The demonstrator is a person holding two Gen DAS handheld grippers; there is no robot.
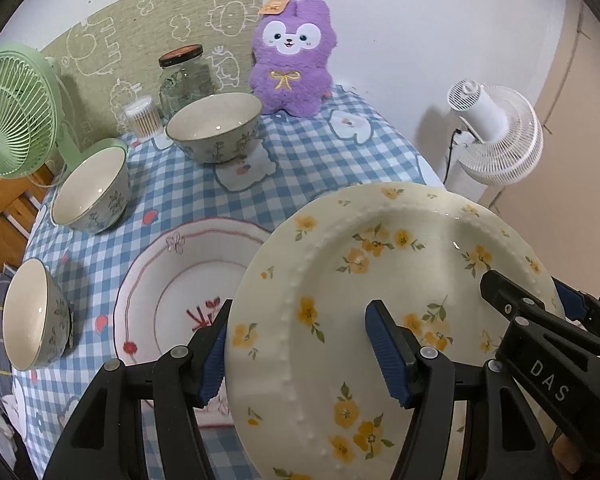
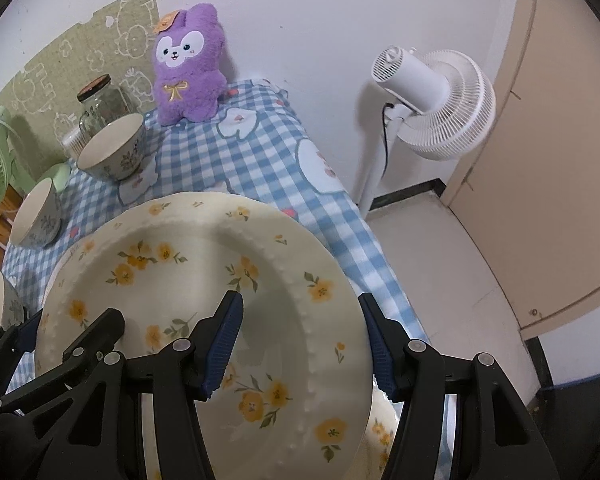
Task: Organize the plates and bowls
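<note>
A cream plate with yellow flowers (image 1: 380,280) is held above the table by both grippers. My left gripper (image 1: 300,344) grips its left rim, one finger above and one below. My right gripper (image 2: 300,344) grips its right rim the same way; it shows in the left wrist view (image 1: 520,300). A second yellow-flowered plate (image 2: 380,428) peeks out under the held one. A white plate with a red rim (image 1: 180,272) lies on the table to the left. Three floral bowls stand at the back (image 1: 216,126), left (image 1: 92,190) and front left (image 1: 34,316).
The table has a blue checked cloth (image 1: 300,152). A purple plush (image 1: 294,56), a glass jar (image 1: 184,80) and a cotton swab box (image 1: 142,116) stand along the wall. A green fan (image 1: 8,112) is at left; a white fan (image 1: 496,132) stands on the floor at right.
</note>
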